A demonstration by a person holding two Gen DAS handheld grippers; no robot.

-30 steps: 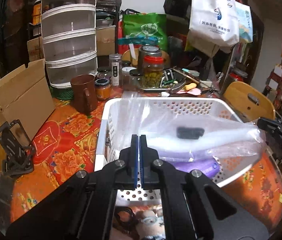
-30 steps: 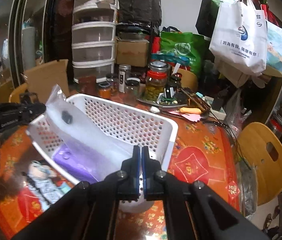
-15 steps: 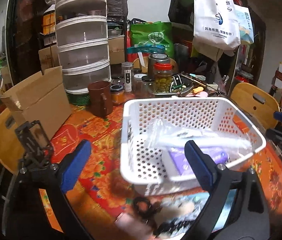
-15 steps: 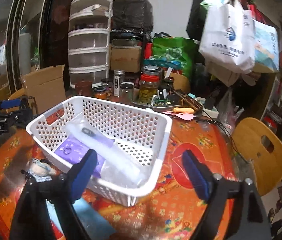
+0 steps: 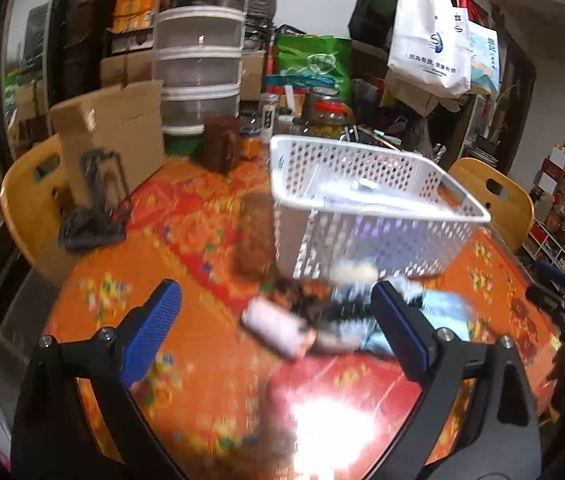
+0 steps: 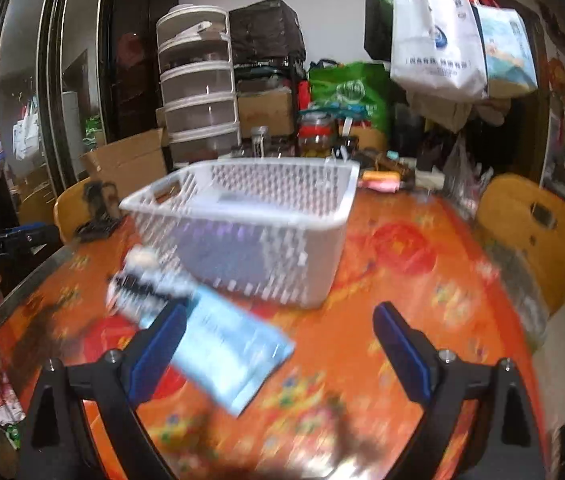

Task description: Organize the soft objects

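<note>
On the counter (image 5: 186, 236), the left gripper (image 5: 278, 332) and right gripper (image 6: 278, 344) hung spread and empty, jaws having just opened. Left to right lay a pink roll (image 5: 272, 330), a blurred soft toy (image 5: 334, 304), a blue packet (image 6: 226, 356) and the basket (image 5: 366, 204) holding a bagged item. Judging by this, one drop was done; next called for pinching something soft beside the basket.

Basket (image 5: 366, 196) on table (image 5: 186, 344), packets (image 6: 222, 344) before it, perhaps touching, drawers (image 5: 198, 52) behind
</note>
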